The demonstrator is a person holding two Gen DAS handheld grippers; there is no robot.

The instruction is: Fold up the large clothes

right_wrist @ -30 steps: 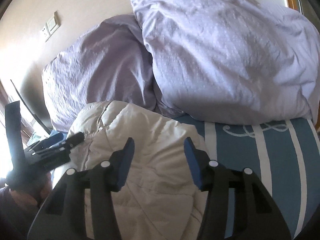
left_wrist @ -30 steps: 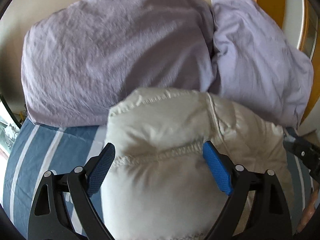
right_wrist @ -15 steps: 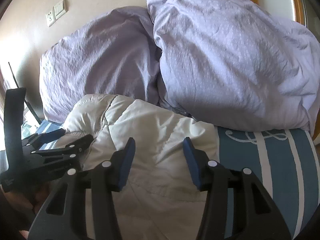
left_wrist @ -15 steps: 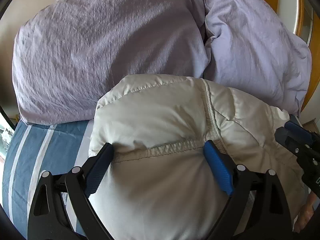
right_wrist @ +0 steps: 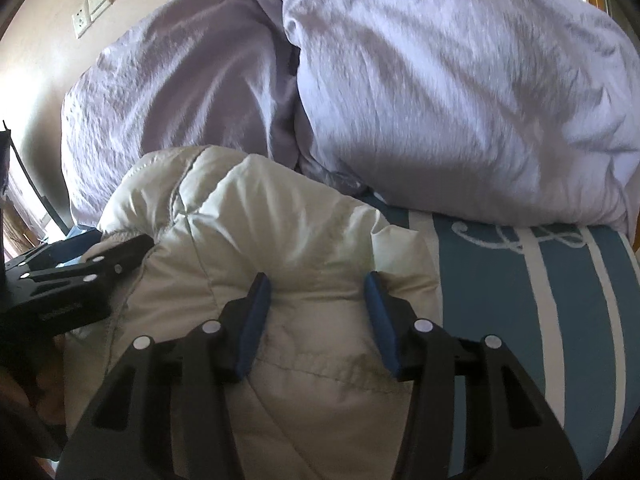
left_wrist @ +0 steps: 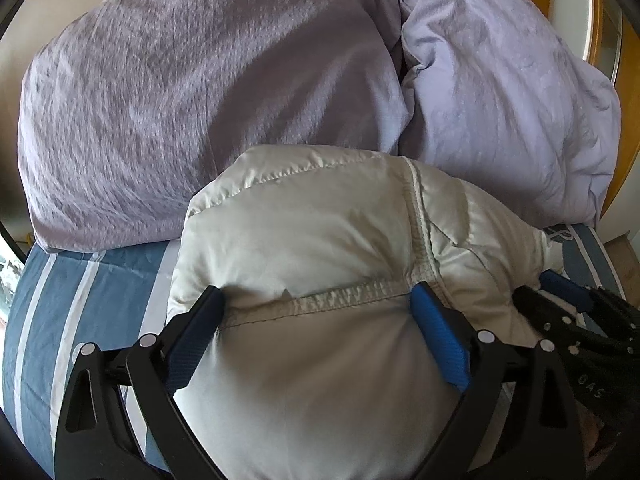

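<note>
Since a second ago we note both grippers lower, pillows (left_wrist: 192, 92) looming larger. Left gripper (left_wrist: 320, 312) clamps the cream puffer jacket (left_wrist: 304, 220) at its stitched hem; right gripper (right_wrist: 318, 300) pinches a bulge (jacket lies on the striped bed (right_wrist: 500, 280)). Lettering on tool unreadable.

We see the jacket (left_wrist: 320, 240) on the bed (left_wrist: 92, 280), two pillows (left_wrist: 200, 100) behind it at twelve o'clock, wall sockets (right_wrist: 94, 10) at ten o'clock.
</note>
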